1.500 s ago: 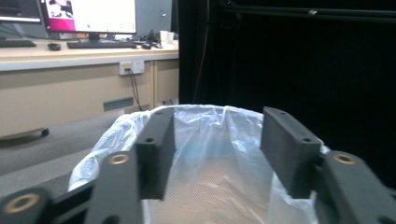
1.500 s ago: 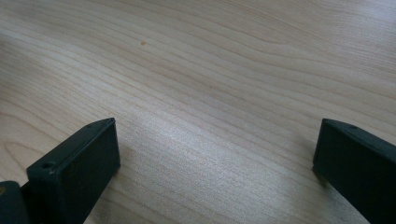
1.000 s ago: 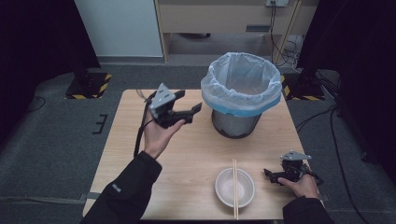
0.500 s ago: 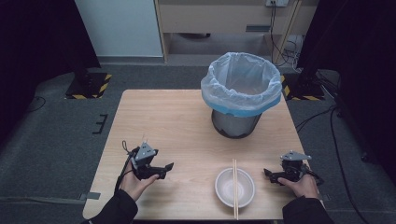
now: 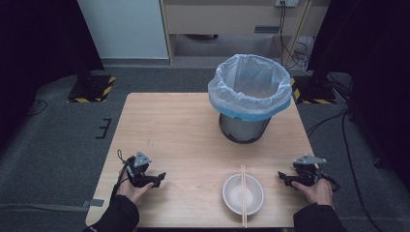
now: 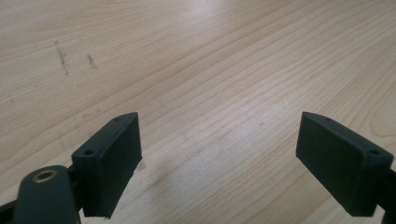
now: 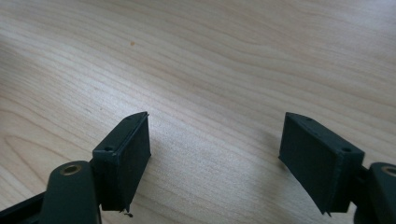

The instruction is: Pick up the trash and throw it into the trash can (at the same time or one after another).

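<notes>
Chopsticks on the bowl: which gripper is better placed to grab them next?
Probably right. The right gripper sits open just beside the bowl and its chopsticks; the left gripper, also open, is farther across the table.

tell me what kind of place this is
Probably a lab or recording studio, not a home: a lone wooden table on grey carpet, black curtains at the sides, and hazard-striped stand bases with loose cables.

Your pale wooden tabletop carries a lined bin at the far right and, near your edge, a white bowl with chopsticks laid across its rim.
</notes>
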{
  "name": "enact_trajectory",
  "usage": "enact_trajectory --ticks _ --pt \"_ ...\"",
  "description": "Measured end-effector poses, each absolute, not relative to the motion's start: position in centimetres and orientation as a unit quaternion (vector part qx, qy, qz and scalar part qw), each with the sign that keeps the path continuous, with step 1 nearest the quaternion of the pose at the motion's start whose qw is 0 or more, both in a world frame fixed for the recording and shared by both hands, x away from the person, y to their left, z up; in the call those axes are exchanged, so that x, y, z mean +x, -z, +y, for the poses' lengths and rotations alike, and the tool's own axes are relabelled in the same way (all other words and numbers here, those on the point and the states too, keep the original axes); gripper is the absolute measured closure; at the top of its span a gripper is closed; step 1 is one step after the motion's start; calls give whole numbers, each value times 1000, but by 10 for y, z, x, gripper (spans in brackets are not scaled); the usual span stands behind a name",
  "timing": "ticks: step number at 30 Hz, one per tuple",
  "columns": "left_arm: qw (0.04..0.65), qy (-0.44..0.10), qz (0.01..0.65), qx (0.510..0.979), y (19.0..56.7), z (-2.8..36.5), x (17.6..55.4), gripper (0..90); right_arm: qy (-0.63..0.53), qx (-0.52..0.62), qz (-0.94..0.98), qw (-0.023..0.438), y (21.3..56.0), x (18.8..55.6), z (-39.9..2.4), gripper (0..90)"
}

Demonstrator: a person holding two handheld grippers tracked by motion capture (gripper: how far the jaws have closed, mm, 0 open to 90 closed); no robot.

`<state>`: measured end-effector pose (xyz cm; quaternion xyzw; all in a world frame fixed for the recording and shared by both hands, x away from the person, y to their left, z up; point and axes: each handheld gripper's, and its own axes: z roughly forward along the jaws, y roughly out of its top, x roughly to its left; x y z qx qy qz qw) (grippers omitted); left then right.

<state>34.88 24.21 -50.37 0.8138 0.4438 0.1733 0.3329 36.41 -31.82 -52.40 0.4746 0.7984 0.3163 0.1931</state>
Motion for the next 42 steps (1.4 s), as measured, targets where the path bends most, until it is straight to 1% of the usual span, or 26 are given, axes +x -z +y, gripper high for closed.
enact_trajectory --ticks 3,5,13,18,21,23,25,28,31,36,42 --pt "325 -160 444 820 507 241 350 128 -331 479 788 202 517 364 -318 247" --pt "318 -151 444 824 510 239 351 126 -336 481 785 200 513 363 -317 243" --pt "293 -142 446 834 516 237 353 100 -356 476 775 214 491 360 -316 253" --pt "275 -131 455 837 521 239 354 88 -369 460 777 220 475 356 -307 265" --pt "274 -131 453 838 521 238 354 71 -381 450 778 219 466 352 -300 277" --pt "271 -134 447 841 523 237 355 44 -386 441 780 219 460 350 -296 282" --pt "270 -135 445 843 523 237 355 41 -393 436 779 220 454 347 -290 287" --pt "284 -140 433 844 527 237 354 0 -405 429 776 222 445 344 -283 291" --pt "301 -151 431 837 530 238 354 0 -406 418 779 232 439 341 -275 292" --pt "332 -170 427 824 536 240 353 0 -411 404 784 230 432 338 -264 308" --pt "335 -170 424 824 536 241 353 0 -426 386 787 224 424 334 -255 334"
